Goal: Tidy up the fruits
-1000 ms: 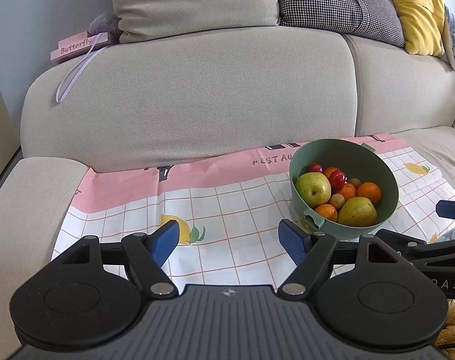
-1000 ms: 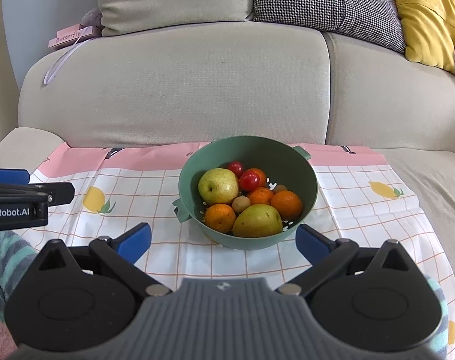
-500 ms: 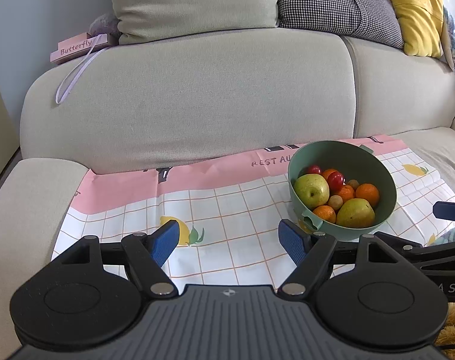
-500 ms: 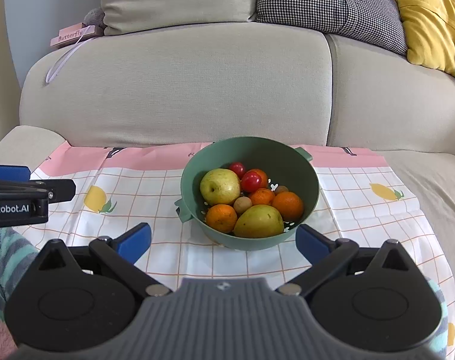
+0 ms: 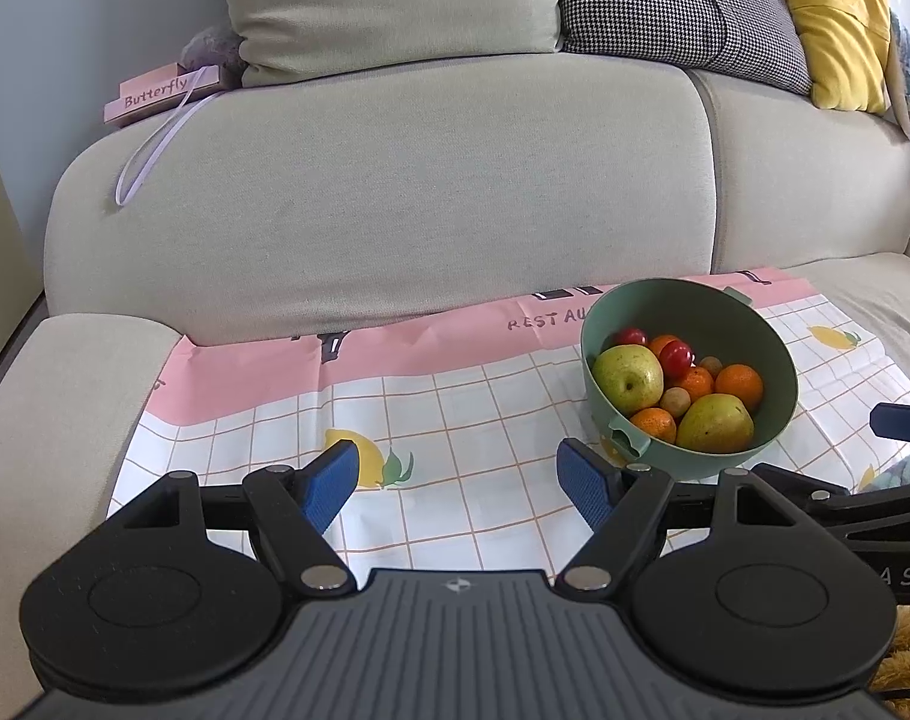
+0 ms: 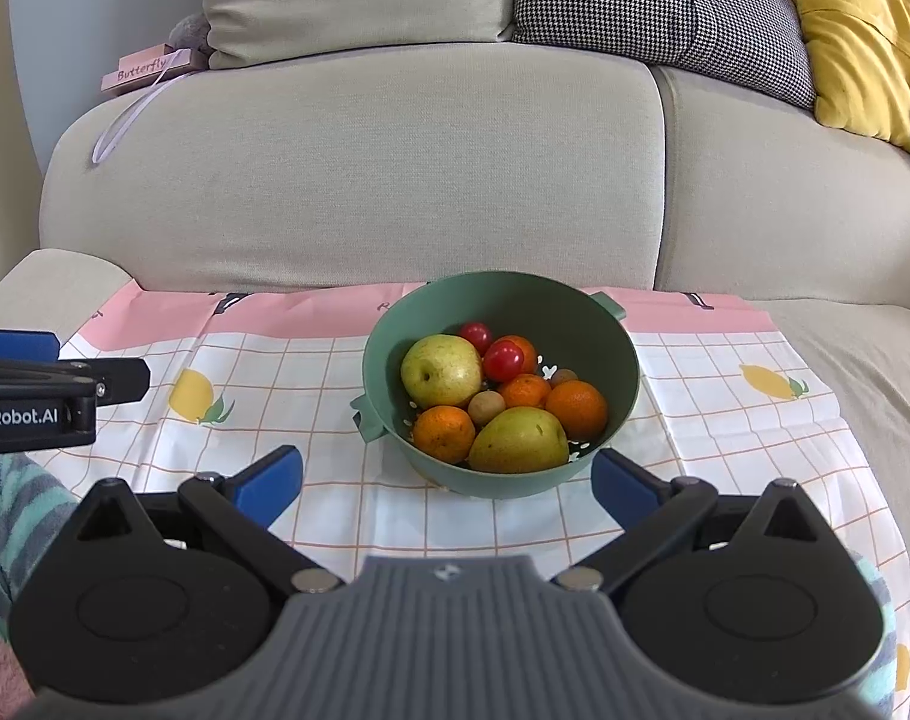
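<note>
Sofa-top cloth (image 6: 311,372) holds our green bowl (image 6: 620,354), frame centre. Both our left gripper (image 5: 458,477) and right gripper (image 6: 446,477) gape, empty. Piled fruit may roll if we nudge the pear (image 6: 518,441).

Left gripper (image 5: 458,483) jaws spread wide above the cloth (image 5: 455,414); fruit bowl (image 5: 731,312) sits at right.

My left gripper (image 5: 458,483): black linkage arms, two round black discs, silver pivot rivets, ribbed grey housing with a small white emblem, blue textured pads (image 5: 581,483). My right gripper (image 6: 447,478): matched it, blue pads likewise; the left one's side read "enRobot.AI" in white lettering
</note>
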